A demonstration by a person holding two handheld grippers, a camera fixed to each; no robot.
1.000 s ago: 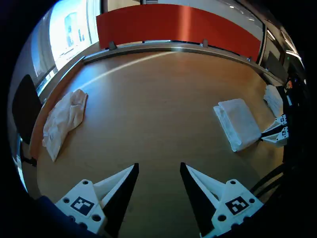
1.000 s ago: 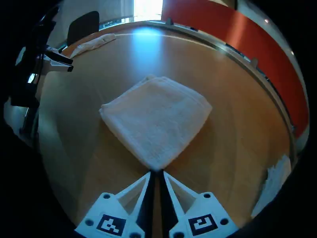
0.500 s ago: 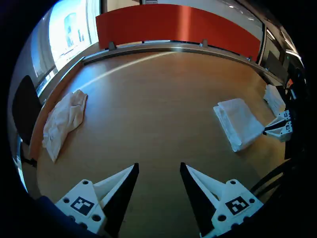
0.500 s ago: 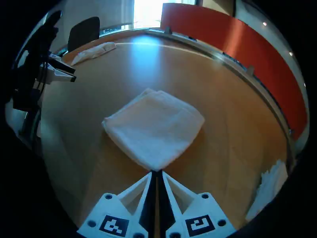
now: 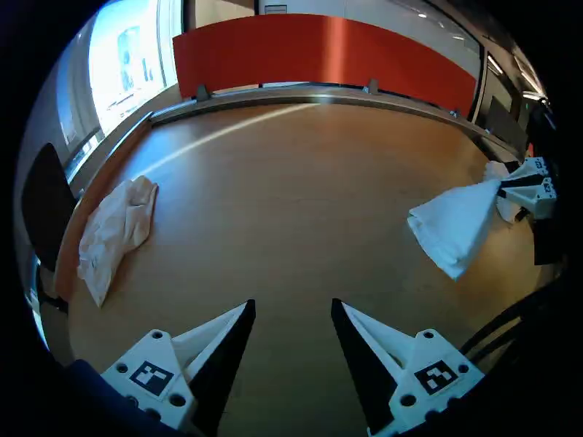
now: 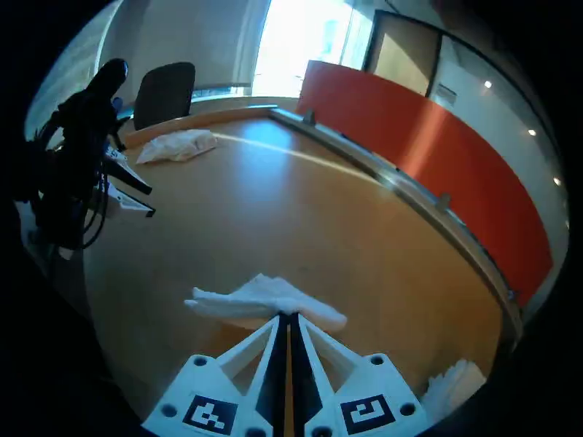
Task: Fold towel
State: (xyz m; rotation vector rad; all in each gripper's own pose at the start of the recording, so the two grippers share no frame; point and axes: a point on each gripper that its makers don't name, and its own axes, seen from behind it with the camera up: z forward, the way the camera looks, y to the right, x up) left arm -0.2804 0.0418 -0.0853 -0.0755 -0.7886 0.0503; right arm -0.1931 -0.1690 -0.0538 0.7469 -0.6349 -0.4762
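Observation:
A folded white towel point(image 5: 452, 227) hangs lifted by one corner at the right of the wooden table point(image 5: 291, 189). My right gripper point(image 5: 506, 191) is shut on that corner. In the right gripper view the towel point(image 6: 262, 300) droops just beyond my closed right gripper point(image 6: 289, 318), its far end still near the tabletop. My left gripper point(image 5: 291, 306) is open, low over bare table with nothing between its fingers. It also appears at the left of the right gripper view, left gripper point(image 6: 151, 202), held by a dark-sleeved hand point(image 6: 76, 167).
A crumpled white towel point(image 5: 115, 226) lies near the table's left edge, also seen as the crumpled towel point(image 6: 178, 146). More white cloth point(image 6: 452, 382) lies at the right edge. An orange partition point(image 5: 321, 47) runs behind the table. A dark chair point(image 6: 164, 91) stands beyond it.
My right gripper has risen and pulled back, lifting the folded towel by its corner off the table. My left gripper has stayed open and almost still.

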